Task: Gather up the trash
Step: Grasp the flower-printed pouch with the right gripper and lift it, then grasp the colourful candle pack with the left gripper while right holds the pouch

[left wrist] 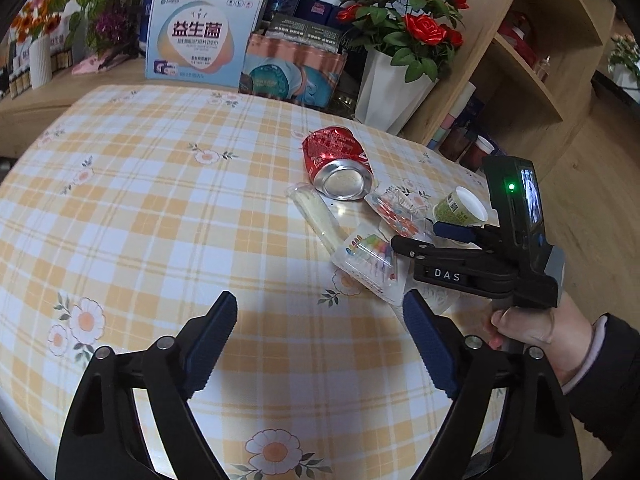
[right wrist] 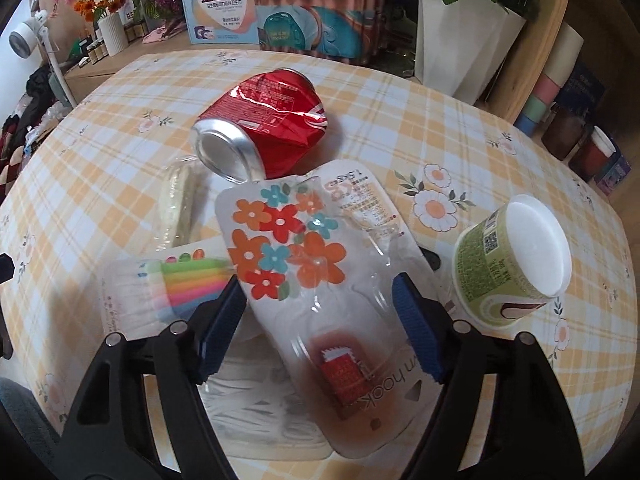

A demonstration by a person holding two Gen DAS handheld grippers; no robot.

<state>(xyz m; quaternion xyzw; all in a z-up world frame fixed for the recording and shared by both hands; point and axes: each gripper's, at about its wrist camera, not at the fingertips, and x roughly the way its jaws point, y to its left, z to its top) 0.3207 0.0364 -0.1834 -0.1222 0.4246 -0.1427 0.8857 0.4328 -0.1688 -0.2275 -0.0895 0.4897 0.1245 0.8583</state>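
A pile of trash lies on the yellow checked tablecloth [left wrist: 160, 208]. It holds a crushed red soda can [left wrist: 336, 160] [right wrist: 264, 124], a flowered clear blister pack [right wrist: 304, 256] [left wrist: 396, 212], a rainbow-striped packet [right wrist: 188, 284] [left wrist: 368, 256], a clear wrapper with a pale strip [left wrist: 316, 216] [right wrist: 180, 204] and a tipped green cup [right wrist: 508, 260] [left wrist: 460, 206]. My right gripper [right wrist: 316, 312] [left wrist: 416, 240] is open, its jaws either side of the blister pack. My left gripper [left wrist: 320, 344] is open and empty, above bare cloth short of the pile.
Boxes [left wrist: 200, 36], a pack of cans [left wrist: 292, 72] and a white vase of red roses [left wrist: 392, 84] stand along the table's far edge. A wooden shelf unit [left wrist: 532, 60] stands at the right. More flowers and small bottles [left wrist: 24, 76] are at far left.
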